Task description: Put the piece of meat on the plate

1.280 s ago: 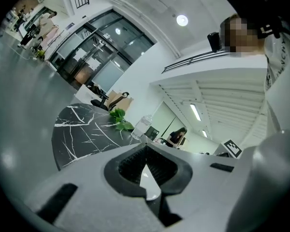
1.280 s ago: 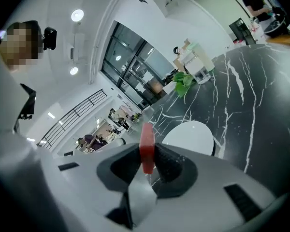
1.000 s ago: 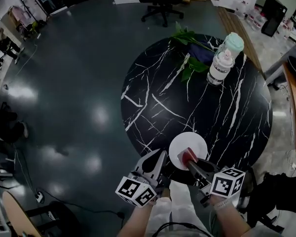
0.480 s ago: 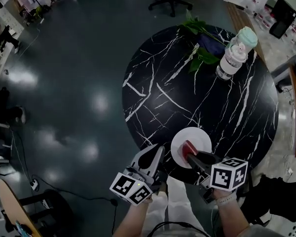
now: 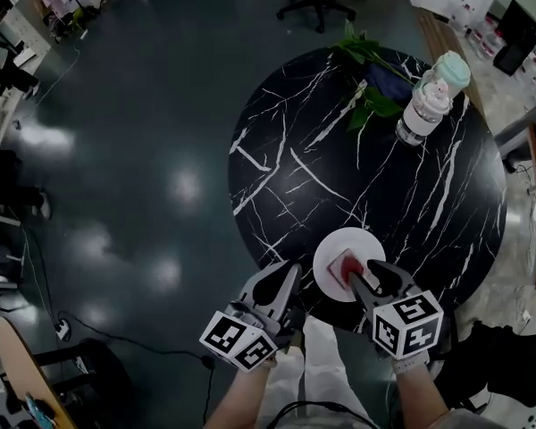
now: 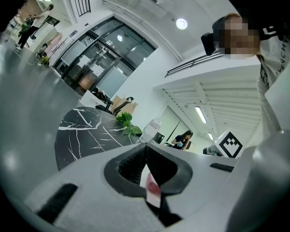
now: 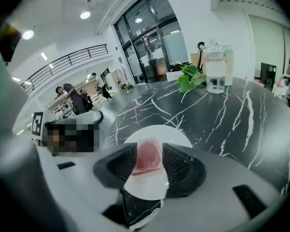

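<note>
Hovering low over the near rim of the black marble table (image 5: 339,150), the right gripper (image 5: 366,277) has its jaws spread, and the piece of meat (image 5: 346,264) lies flat on the white plate (image 5: 357,239) just ahead of its tips. Seen along that gripper's own jaws, the right gripper (image 7: 150,148) frames the pink meat (image 7: 148,161) in the gap between its two ribbed pads (image 7: 123,161), while the plate (image 7: 159,132) reaches out past both of them and back underneath. The left gripper (image 5: 281,280) sits beside the right one, off the plate's edge, with its jaws pressed together at the tips and nothing between them. In its own view the left gripper (image 6: 145,148) shows the pads meeting, and a sliver of the meat (image 6: 152,190) peeks through the opening below. Well beyond both grippers, at the far side of the table, stand a clear bottle (image 5: 426,105) with a pale cap and a spray of green leaves (image 5: 371,105) just beside it. Each gripper carries its marker cube (image 5: 406,320) close to the person's hands.
</note>
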A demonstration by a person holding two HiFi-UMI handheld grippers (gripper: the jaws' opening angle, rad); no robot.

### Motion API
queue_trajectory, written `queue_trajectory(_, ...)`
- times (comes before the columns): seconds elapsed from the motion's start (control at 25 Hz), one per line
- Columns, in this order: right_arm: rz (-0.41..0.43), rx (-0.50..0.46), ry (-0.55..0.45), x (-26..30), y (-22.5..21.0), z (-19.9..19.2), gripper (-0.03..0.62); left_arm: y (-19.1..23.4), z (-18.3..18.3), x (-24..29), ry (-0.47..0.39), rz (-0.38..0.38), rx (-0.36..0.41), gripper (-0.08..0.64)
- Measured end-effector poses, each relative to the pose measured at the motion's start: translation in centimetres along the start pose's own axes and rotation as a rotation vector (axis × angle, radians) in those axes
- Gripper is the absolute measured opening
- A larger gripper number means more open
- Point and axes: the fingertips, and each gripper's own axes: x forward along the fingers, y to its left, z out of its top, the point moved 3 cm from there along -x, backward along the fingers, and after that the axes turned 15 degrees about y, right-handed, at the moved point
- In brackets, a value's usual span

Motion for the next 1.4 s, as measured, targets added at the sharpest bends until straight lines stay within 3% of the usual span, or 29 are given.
queue_trajectory(0.24, -0.042, -0.020, -0.076, -1.4, -0.2, 0.7, 0.170, -0.5, -0.2, -0.1, 0.008, -0.010, 0.002, 0.008)
queue_trajectory(0.68, 0.028, -0.042, -0.103, -4.0, 2.3, -0.3, 0.169, -3.1, 0.9, -0.5, 0.015, -0.049, 0.039, 0.008)
queue_trajectory(0.72, 0.030, -0.043, -0.114, -4.5, 2.6, -0.3, 0.163, -3.4, 1.1, -0.6, 0.016, -0.053, 0.045, 0.008)
queue_trajectory(0.8, 0.019, -0.057, -0.128, -5.5, 3.2, -0.3, 0.057, -4.1, 1.4, -1.0, 0.019, -0.058, 0.055, 0.008)
queue_trajectory(0.84, 0.013, -0.073, -0.131, -6.0, 3.6, -0.3, 0.040, -4.5, 1.6, -1.2, 0.020, -0.061, 0.061, 0.008)
queue_trajectory(1.4, 0.070, -0.113, -0.233, -13.2, 8.4, -0.3, 0.012, -10.1, 4.2, -4.6, 0.034, -0.158, 0.118, 0.008)
